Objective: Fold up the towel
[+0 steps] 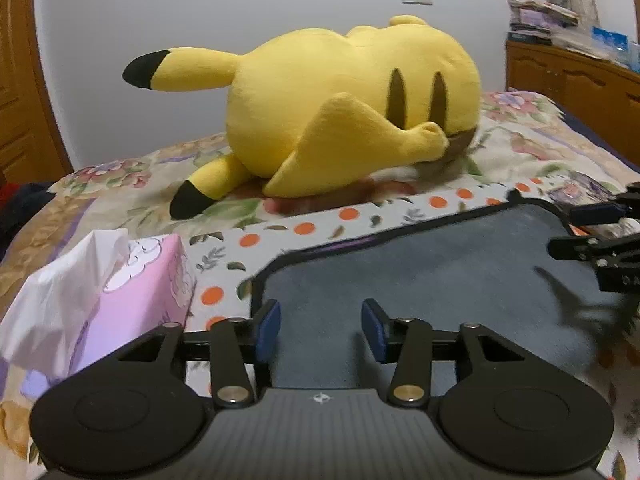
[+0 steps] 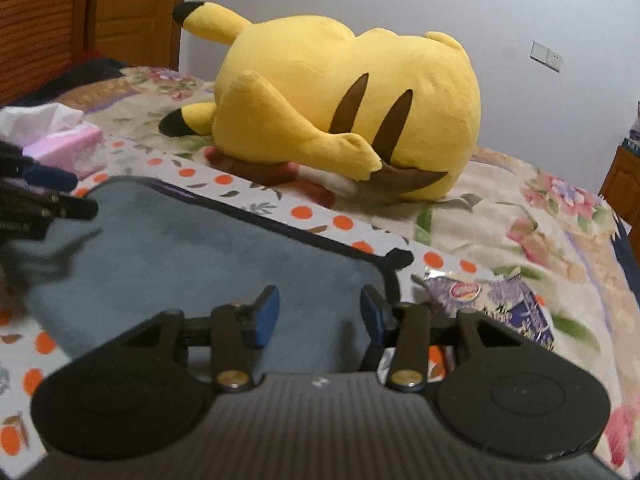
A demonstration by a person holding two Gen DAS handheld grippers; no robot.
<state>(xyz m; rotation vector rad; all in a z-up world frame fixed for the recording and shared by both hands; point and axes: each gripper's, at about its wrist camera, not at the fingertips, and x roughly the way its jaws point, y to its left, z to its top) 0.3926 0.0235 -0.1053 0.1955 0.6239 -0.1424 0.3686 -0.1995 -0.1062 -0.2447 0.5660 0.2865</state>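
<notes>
While the grey towel (image 1: 420,264) lies flat on the flowery bed (image 1: 540,148), the left hand-held gripper (image 1: 320,330) hangs over its near edge — fingers wide, holding nothing. The right hand-held gripper (image 2: 318,318) is wide too, over the towel's corner. A yellow Pikachu plush (image 1: 340,104) lies behind, and a pink tissue box (image 1: 132,280) sits beside the towel.

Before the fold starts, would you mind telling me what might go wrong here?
1. Both the left gripper and the right gripper are open over the grey towel; a pinch might also catch the dotted cloth beneath.
2. A sweeping fold may knock the pink tissue box or the snack bag.
</notes>
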